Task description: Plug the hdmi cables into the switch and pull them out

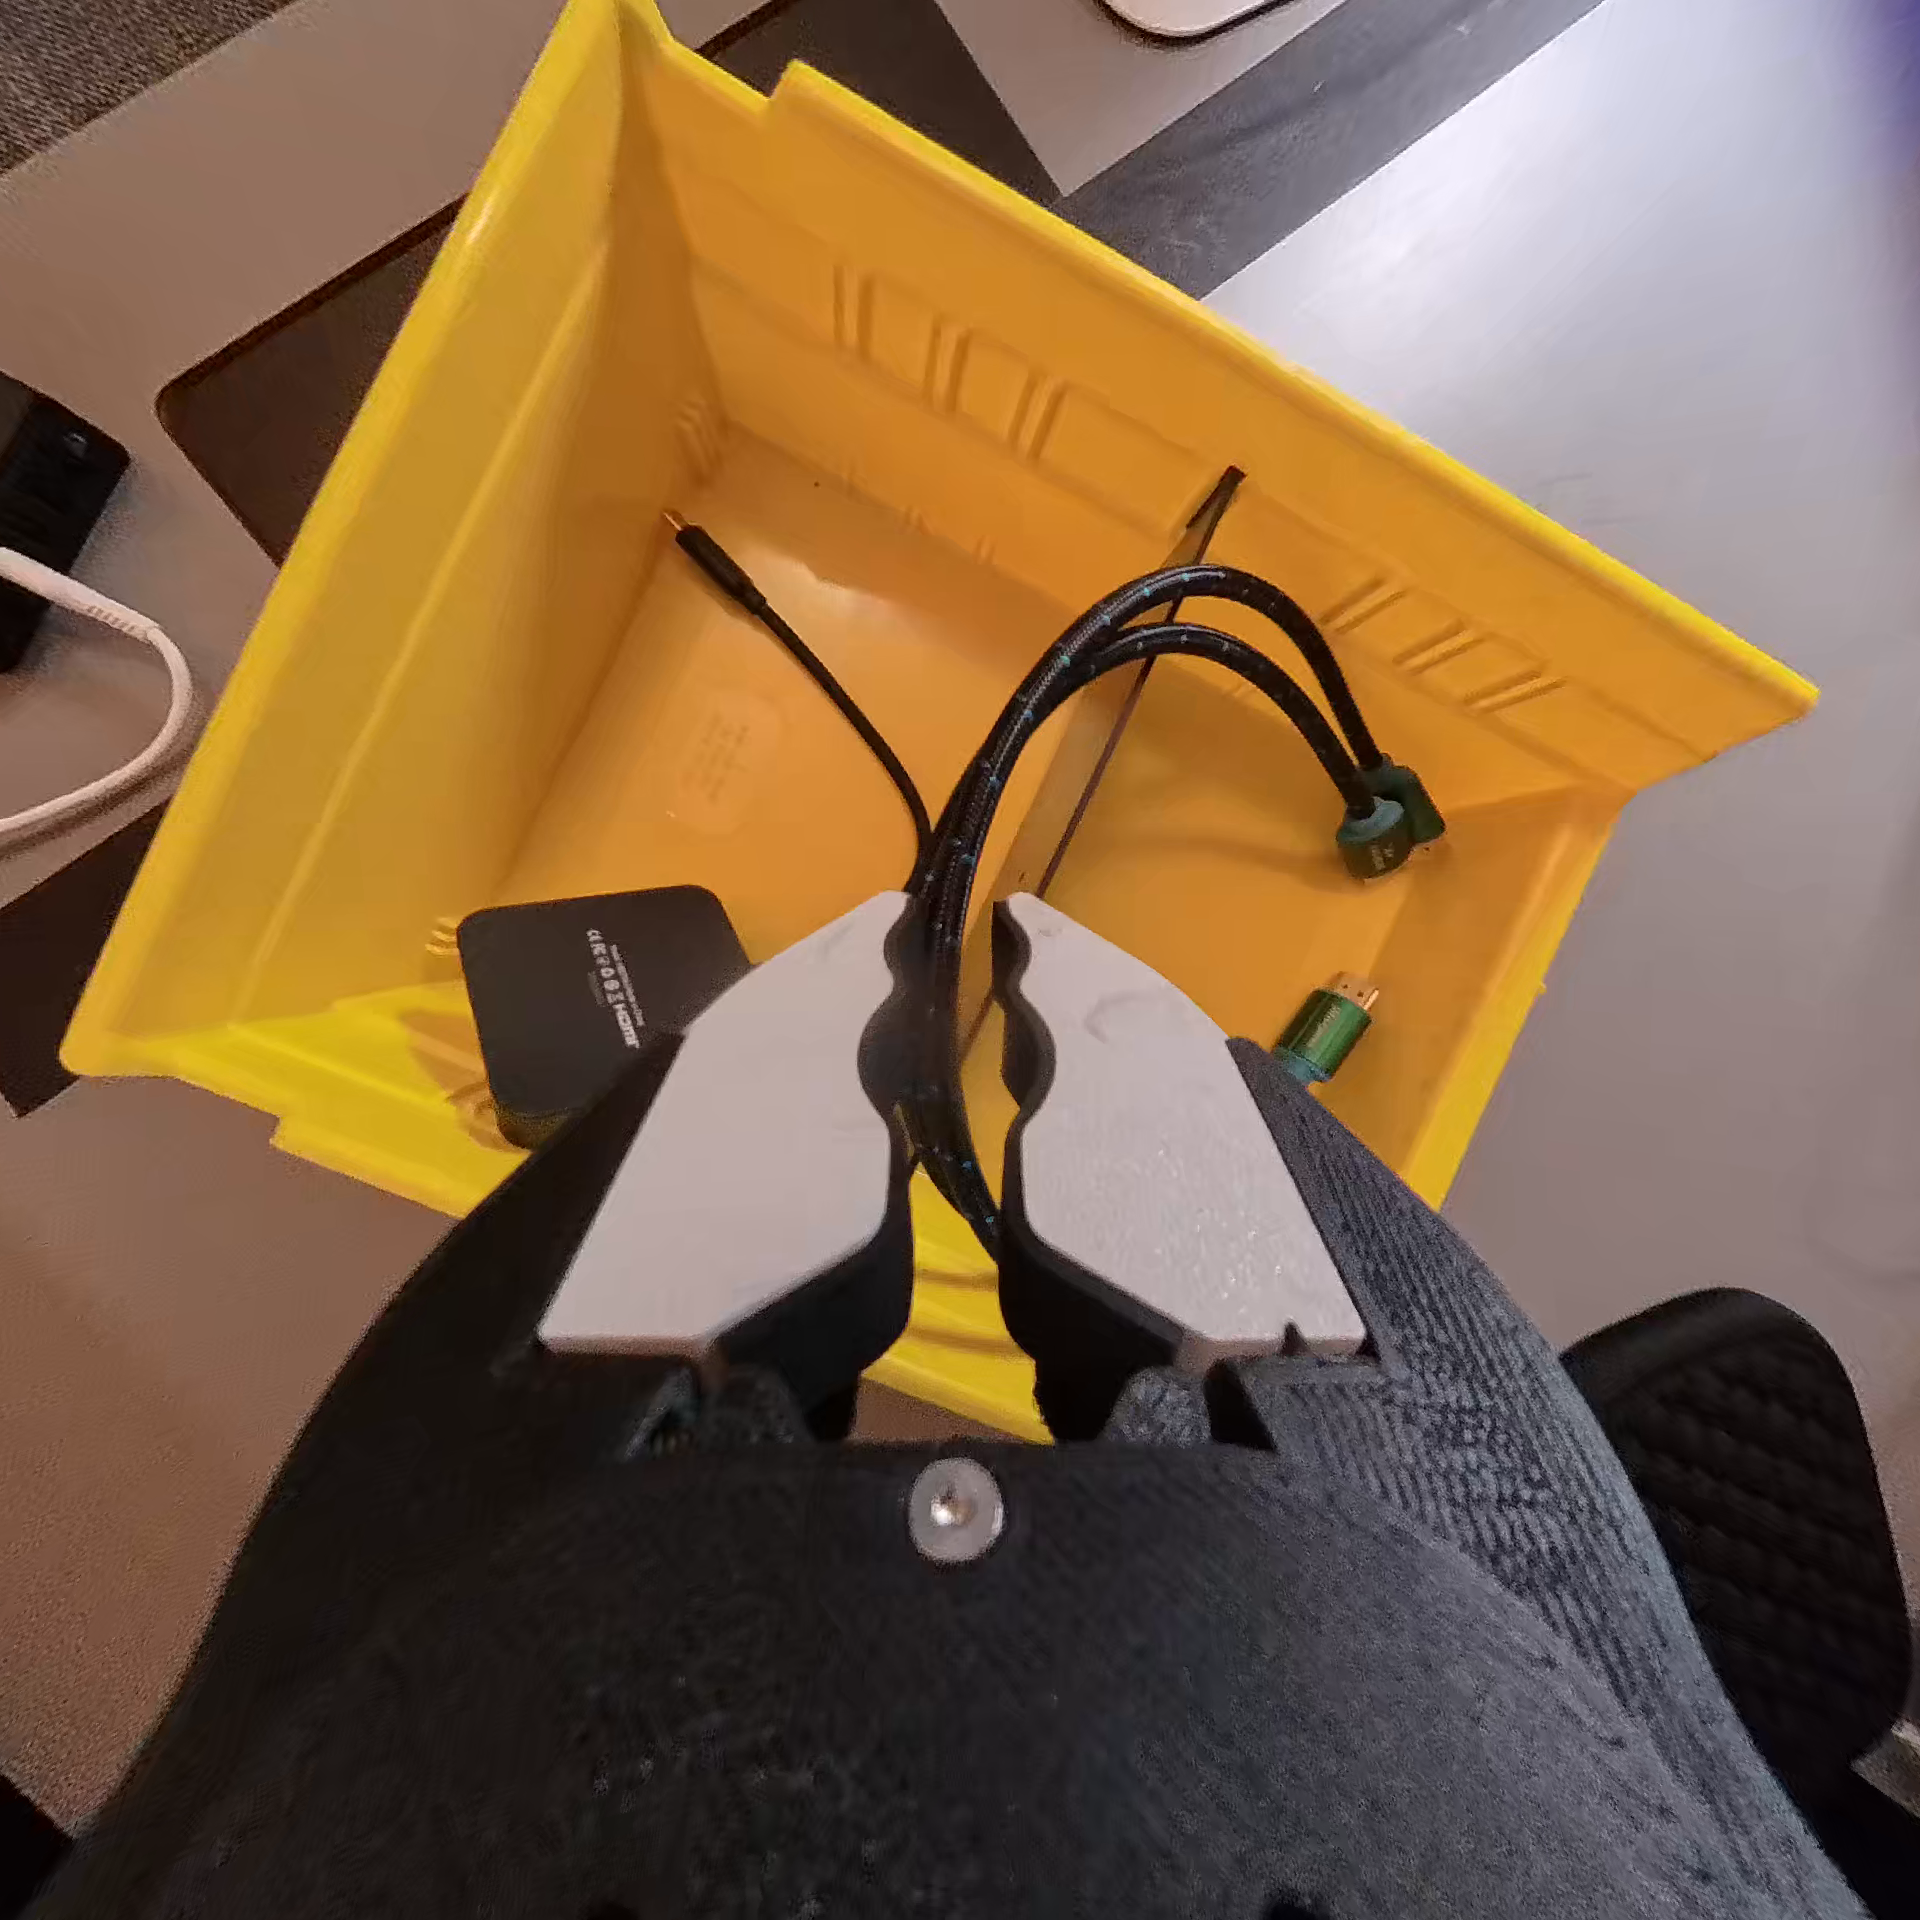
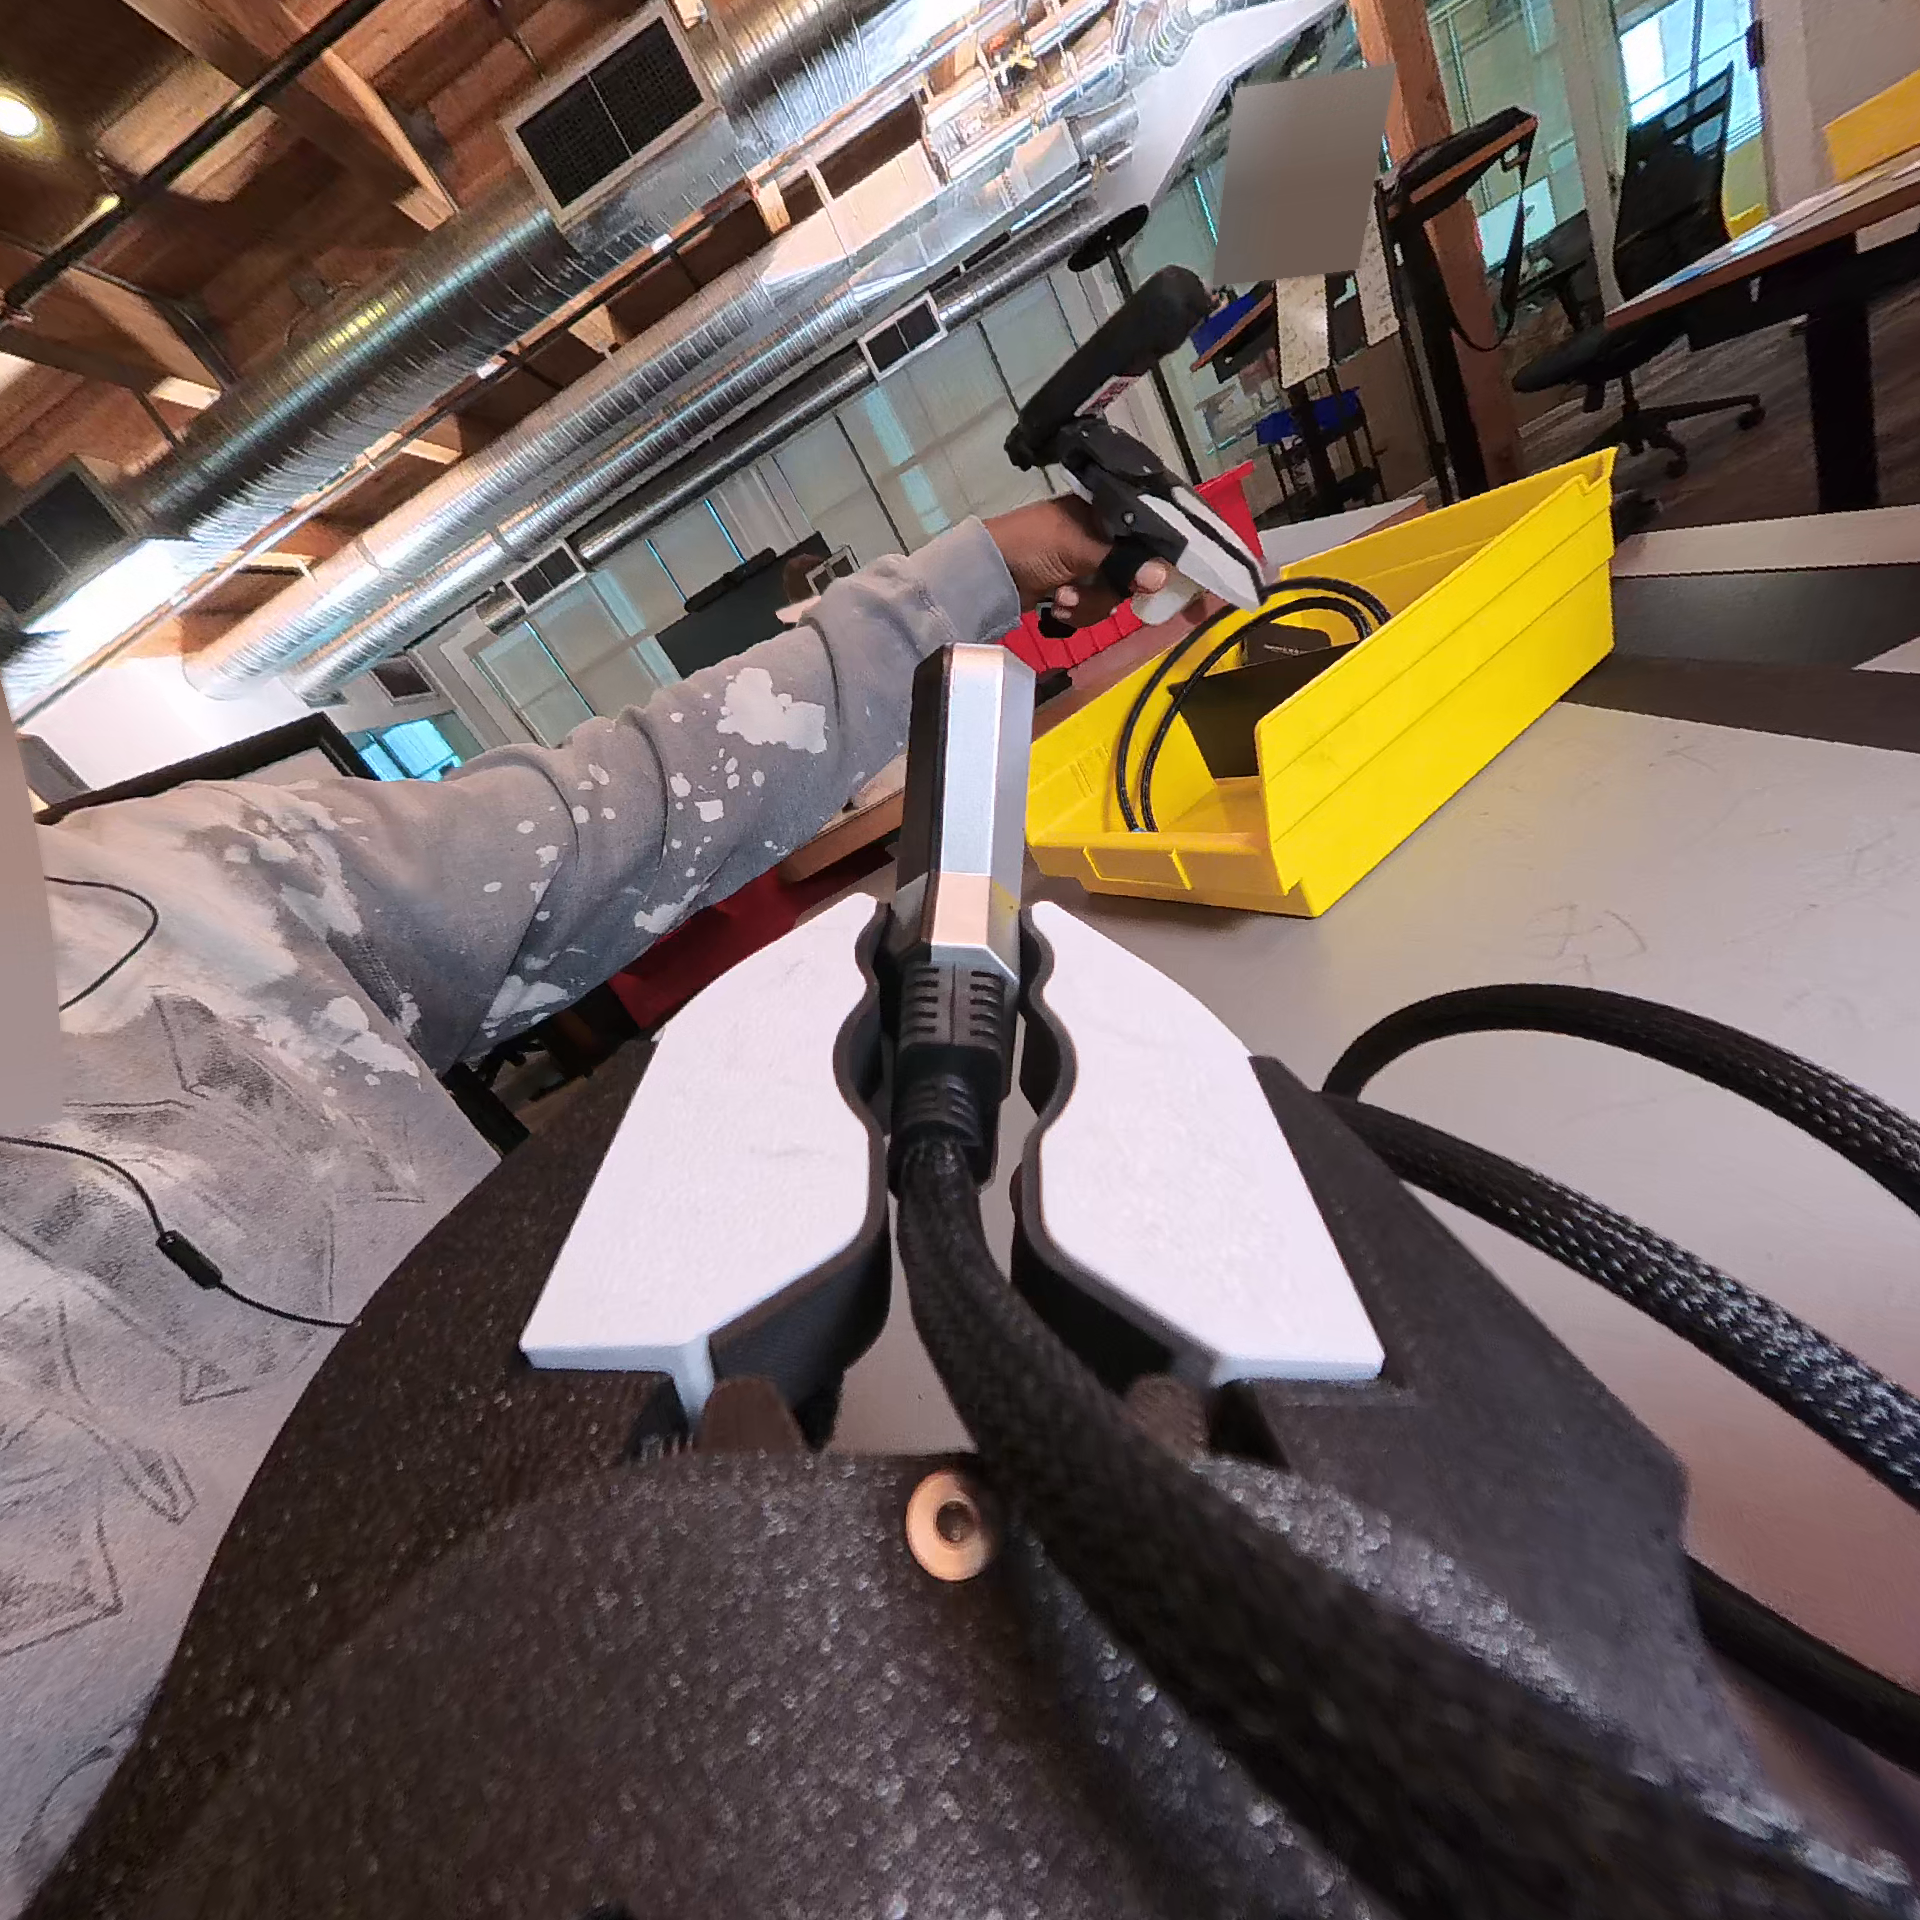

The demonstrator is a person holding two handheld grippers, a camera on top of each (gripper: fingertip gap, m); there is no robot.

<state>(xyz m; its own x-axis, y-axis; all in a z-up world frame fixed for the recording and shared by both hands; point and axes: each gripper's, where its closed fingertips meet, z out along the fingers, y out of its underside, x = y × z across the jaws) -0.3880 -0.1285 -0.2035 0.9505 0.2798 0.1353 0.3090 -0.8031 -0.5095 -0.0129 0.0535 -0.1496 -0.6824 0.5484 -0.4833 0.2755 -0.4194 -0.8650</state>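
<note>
Left claw: the left claw [image 1: 951, 925] hangs over a yellow bin [image 1: 436, 582], its fingers clenched on two black braided cables [image 1: 1049, 686] pinched against the left finger.
Cable ends: ahead and to the right of that claw, two green plugs [image 1: 1387, 821] dangle near the bin floor; a third green plug [image 1: 1325, 1029] lies just right of the claw.
Switch: a flat black box [image 1: 597, 987] rests in the bin, just left of the claw.
Divider: a dark divider [image 1: 1132, 717] stands straight ahead, under the looped cables.
Right claw: the right claw [image 2: 951, 925] grasps a silver plug [image 2: 961, 810] on a thick black cord [image 2: 1039, 1351], well short of the bin.
Risk: I judge the cables may snag on the divider or slip sideways, since the grip is far from the plugs.
</note>
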